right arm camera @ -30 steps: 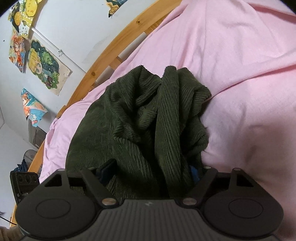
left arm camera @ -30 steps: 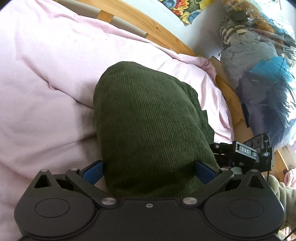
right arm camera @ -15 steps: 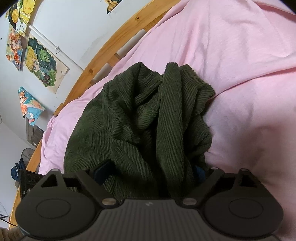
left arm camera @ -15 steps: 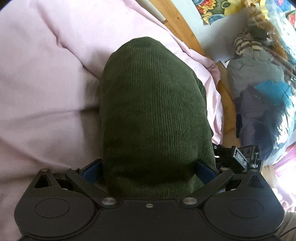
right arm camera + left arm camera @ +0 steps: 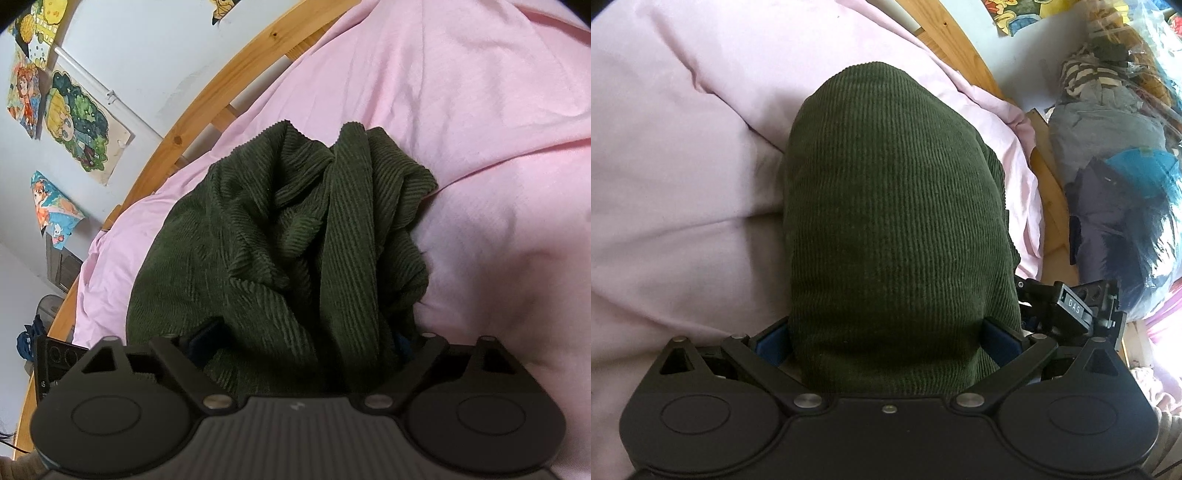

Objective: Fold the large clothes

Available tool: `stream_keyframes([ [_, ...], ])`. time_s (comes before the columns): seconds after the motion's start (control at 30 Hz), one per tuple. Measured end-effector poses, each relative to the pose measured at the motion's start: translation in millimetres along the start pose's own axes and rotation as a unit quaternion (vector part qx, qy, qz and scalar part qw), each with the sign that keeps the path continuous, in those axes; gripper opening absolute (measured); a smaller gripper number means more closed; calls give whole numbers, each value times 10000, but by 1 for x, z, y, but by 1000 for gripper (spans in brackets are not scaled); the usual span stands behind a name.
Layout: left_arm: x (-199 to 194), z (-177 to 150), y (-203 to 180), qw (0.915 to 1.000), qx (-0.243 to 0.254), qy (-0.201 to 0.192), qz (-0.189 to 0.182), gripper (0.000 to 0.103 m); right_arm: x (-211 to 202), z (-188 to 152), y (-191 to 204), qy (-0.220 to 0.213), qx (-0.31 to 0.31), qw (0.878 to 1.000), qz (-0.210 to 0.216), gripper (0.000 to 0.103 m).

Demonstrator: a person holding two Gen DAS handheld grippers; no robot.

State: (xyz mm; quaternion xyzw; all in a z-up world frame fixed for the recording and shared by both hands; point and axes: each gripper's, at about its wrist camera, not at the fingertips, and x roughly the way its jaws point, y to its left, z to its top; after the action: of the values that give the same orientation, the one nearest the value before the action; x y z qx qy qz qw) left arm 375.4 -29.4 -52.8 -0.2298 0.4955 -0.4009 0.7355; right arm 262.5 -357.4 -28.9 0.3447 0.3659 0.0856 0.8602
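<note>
A green corduroy garment [image 5: 897,229] is lying bunched on the pink bed sheet [image 5: 676,206]. The left gripper [image 5: 886,332] fingers are spread wide around a thick fold, touching it. The right gripper [image 5: 299,339] fingers are closing, with crumpled cloth between them.

The only readable text was "DAS" in white letters on a small label on the other gripper's black body [image 5: 1075,306].
</note>
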Motion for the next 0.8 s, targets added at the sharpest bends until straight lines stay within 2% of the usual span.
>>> stream_keyframes([
  [0.07, 2, 1, -3, 10000, 40, 1, 62, 102, -2, -1, 2, -50, -27, 10000, 5, 79],
  [0.13, 3, 1, -9, 9998, 113, -12, 131, 102, -4, -3, 4, -108, -108, 9999, -17, 66],
  [0.23, 4, -1, -14, 9995, 223, -64, 200, 101, -9, -4, 4, -157, -144, 9998, -21, 57],
  [0.57, 3, 3, -31, 9981, 196, 11, 588, 96, -8, -3, -2, -154, -20, 9999, -38, 58],
  [0.7, 1, 5, -39, 9973, 225, 41, 694, 91, -9, -2, 1, -151, 30, 9998, -90, 54],
  [0.8, -3, 7, -45, 9968, 319, 43, 733, 87, -12, -1, 7, -155, -72, 9998, -138, 47],
])
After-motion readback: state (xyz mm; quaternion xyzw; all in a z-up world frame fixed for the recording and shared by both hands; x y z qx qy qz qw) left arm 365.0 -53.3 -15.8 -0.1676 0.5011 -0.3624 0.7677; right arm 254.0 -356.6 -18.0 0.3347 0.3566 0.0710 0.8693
